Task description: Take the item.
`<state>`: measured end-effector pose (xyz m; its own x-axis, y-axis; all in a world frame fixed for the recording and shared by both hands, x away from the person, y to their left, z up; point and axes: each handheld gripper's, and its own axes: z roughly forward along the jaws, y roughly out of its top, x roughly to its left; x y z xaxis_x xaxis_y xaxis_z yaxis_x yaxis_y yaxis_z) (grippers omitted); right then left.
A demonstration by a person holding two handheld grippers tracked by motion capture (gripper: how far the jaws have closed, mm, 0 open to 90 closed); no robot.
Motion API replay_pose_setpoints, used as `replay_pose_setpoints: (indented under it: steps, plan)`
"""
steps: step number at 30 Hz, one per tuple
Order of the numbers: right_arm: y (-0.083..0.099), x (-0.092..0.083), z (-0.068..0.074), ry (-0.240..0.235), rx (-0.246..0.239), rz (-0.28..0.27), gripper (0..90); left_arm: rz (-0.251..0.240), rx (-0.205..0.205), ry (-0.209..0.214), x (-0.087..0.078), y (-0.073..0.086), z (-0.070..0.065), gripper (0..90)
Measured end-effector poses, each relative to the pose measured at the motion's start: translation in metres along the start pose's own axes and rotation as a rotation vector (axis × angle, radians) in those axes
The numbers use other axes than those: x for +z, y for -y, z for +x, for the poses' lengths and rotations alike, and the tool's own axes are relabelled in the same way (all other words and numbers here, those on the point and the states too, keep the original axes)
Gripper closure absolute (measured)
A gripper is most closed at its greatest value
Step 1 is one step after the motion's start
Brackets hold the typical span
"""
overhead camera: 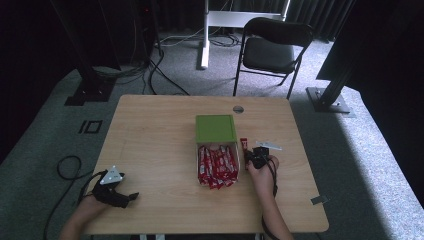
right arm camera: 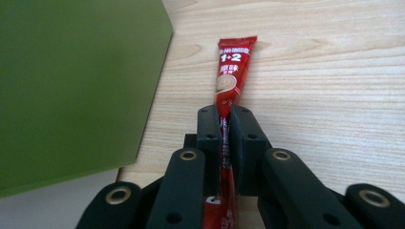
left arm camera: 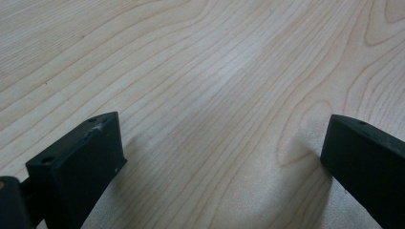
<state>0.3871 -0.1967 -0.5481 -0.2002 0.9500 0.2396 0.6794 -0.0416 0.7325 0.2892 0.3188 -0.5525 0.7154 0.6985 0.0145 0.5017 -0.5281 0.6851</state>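
A wooden table (overhead camera: pixel 150 125) stands in the middle of the high view, and a person sits at its near edge with one gripper in each hand. The right gripper (overhead camera: pixel 252 155) is right of the centre of the frame, just beside the white box. Its two black jaws are closed on a red sachet (right arm camera: pixel 232 71), a long thin stick pack with white print. In the right gripper view the sachet runs from the bottom centre up to the upper middle of the frame, its far part lying on the wood, and the pads press it from both sides near its lower half. In the high view the same sachet (overhead camera: pixel 243 145) shows as a short red strip just right of the box.

The box (overhead camera: pixel 216 155) is at the centre of the high view. A green lid (overhead camera: pixel 215 128) covers its far half, and the near half is full of red sachets (overhead camera: pixel 216 167), some spilling over the near edge. In the right gripper view the green lid (right arm camera: pixel 71 86) takes the left side of the frame.

The left gripper (overhead camera: pixel 131 197) rests at the lower left of the high view, well apart from the box. In the left gripper view its jaws stand wide apart, with bare wood (left arm camera: pixel 215 95) between them.
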Motion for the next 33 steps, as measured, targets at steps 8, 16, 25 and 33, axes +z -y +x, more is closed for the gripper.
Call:
replay_pose_setpoints:
  steps: [8, 16, 25, 33]
  plan:
    - [-0.003, -0.004, -0.002, -0.014, 0.009, -0.010, 69.8, 0.000, 0.000, 0.000, 0.000, 0.000, 0.000, 1.6]
    - [-0.007, -0.015, -0.006, -0.045, 0.006, -0.055, 51.4, 0.000, 0.000, 0.000, 0.000, 0.000, 0.000, 1.6]
    - [-0.006, -0.026, -0.009, -0.085, -0.024, -0.076, 34.2, 0.000, 0.000, 0.000, 0.000, 0.000, 0.000, 1.6]
    - [-0.003, -0.038, -0.020, -0.076, -0.092, -0.059, 24.6, 0.000, 0.000, 0.000, 0.000, 0.000, 0.000, 1.6]
